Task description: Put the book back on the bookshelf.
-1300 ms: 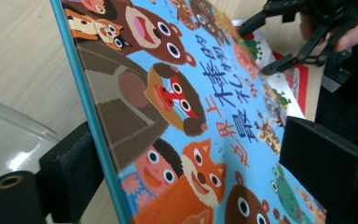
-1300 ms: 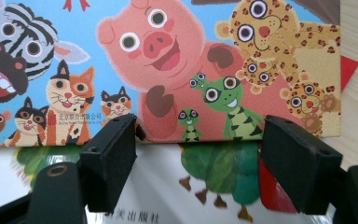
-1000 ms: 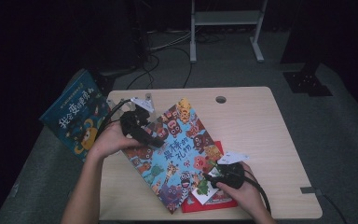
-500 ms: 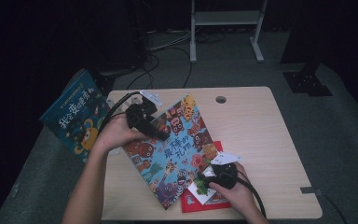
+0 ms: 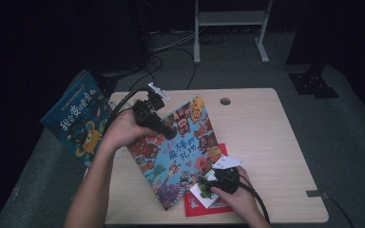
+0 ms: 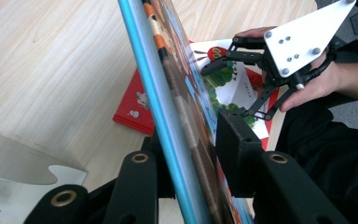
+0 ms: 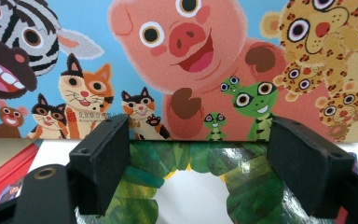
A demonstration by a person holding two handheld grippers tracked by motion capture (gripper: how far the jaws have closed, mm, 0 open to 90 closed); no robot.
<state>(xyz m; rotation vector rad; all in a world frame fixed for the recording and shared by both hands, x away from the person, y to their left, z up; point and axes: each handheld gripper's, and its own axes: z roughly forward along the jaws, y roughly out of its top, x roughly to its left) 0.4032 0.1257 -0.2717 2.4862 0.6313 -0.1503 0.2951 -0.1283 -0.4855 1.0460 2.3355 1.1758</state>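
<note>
A: Gripping what, low in the frame?

B: The right gripper (image 5: 208,186), near the bottom edge right of centre in the high view, rests on a white caterpillar book (image 5: 204,195). In the right gripper view its jaws stand apart over the green picture, with nothing pinched between them; they have just been opening a little.

A: And under that book?

B: A red book (image 5: 197,209), lying flat on the table (image 5: 266,142), its corner showing at lower centre.

A: Where is the animal book?

B: The animal book (image 5: 183,147) sits mid-frame, tilted up, its lower edge near the right gripper and overlapping the white book. In the right gripper view its cover of pig, cats and frogs stands like a wall just behind the jaws.

A: What holds it up?

B: The left gripper (image 5: 168,133), left of centre. In the left gripper view its jaws are clamped on the book's edge (image 6: 177,121), one on each face; they have just been closing on it.

A: Anything farther off?

B: A blue book (image 5: 76,123) at the far left, hanging off the table's edge, well apart from both hands.
</note>
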